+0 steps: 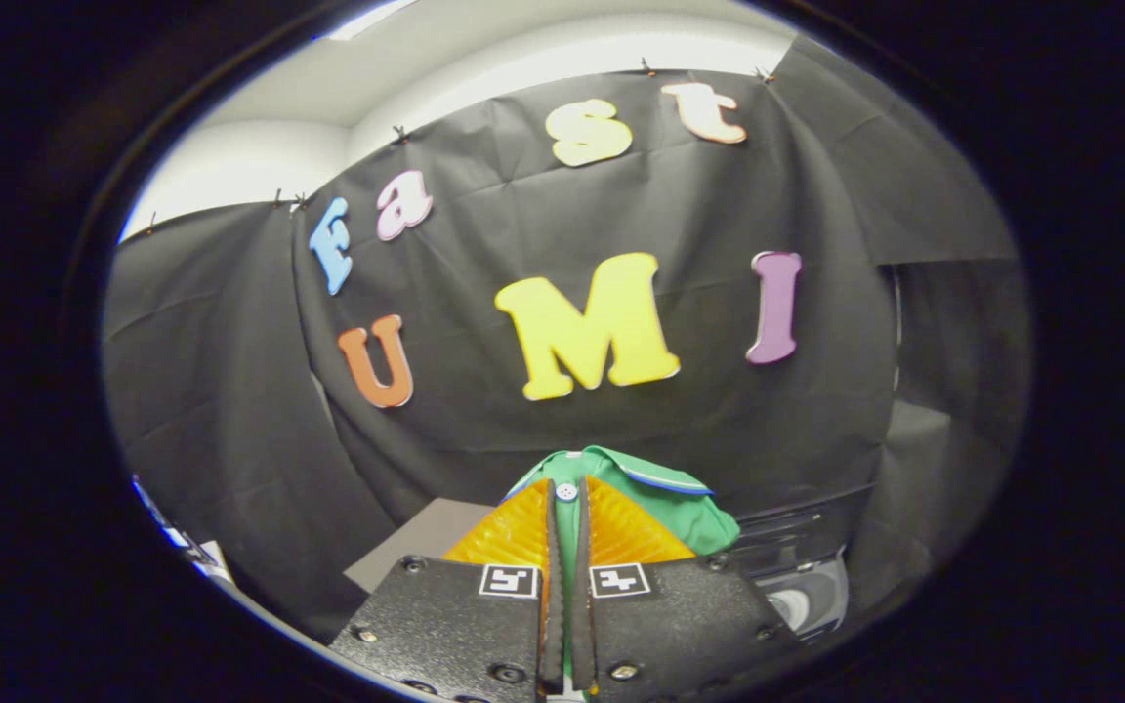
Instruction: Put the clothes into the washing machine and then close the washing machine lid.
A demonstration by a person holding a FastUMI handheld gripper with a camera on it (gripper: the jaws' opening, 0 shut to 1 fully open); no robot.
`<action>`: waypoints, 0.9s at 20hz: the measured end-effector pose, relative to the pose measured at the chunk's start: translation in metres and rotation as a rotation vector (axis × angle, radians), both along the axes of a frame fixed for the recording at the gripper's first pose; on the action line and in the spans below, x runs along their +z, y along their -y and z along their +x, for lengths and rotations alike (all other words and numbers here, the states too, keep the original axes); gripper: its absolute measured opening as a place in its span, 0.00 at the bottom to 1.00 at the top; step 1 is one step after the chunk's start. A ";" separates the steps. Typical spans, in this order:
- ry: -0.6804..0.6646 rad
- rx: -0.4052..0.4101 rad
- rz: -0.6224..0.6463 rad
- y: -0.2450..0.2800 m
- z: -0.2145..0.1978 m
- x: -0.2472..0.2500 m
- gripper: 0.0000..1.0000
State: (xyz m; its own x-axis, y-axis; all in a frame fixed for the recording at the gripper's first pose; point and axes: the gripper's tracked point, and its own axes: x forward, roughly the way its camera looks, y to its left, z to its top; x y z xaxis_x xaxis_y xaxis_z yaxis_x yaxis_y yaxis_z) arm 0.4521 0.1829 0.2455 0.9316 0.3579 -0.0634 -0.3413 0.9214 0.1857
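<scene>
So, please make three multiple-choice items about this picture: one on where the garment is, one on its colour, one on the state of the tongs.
1. Where is the garment?
A. between the fingers of the tongs
B. far beyond the fingers, on the wall
C. lying on the grey surface

2. What colour is the garment?
A. red
B. green
C. white

3. What state are the tongs in?
A. wide open
B. shut on nothing
C. shut on the garment

Answers: 1 A, the cloth and its button sit in the narrow gap between the fingers. 2 B, green fabric with a blue-edged collar shows beyond the tips. 3 C, both fingers press on the cloth from either side.
</scene>
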 end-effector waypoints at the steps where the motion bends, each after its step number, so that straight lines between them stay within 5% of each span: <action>1: 0.005 -0.019 -0.003 0.019 0.003 0.001 0.06; 9: -0.062 -0.084 -0.055 0.134 0.049 -0.044 0.07; 18: -0.210 0.005 -0.082 0.157 0.103 -0.149 0.07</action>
State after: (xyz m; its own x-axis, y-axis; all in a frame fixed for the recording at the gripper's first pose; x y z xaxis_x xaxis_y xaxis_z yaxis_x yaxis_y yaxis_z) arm 0.5556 0.0261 0.0962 0.8929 0.3485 -0.2853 -0.3079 0.9346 0.1780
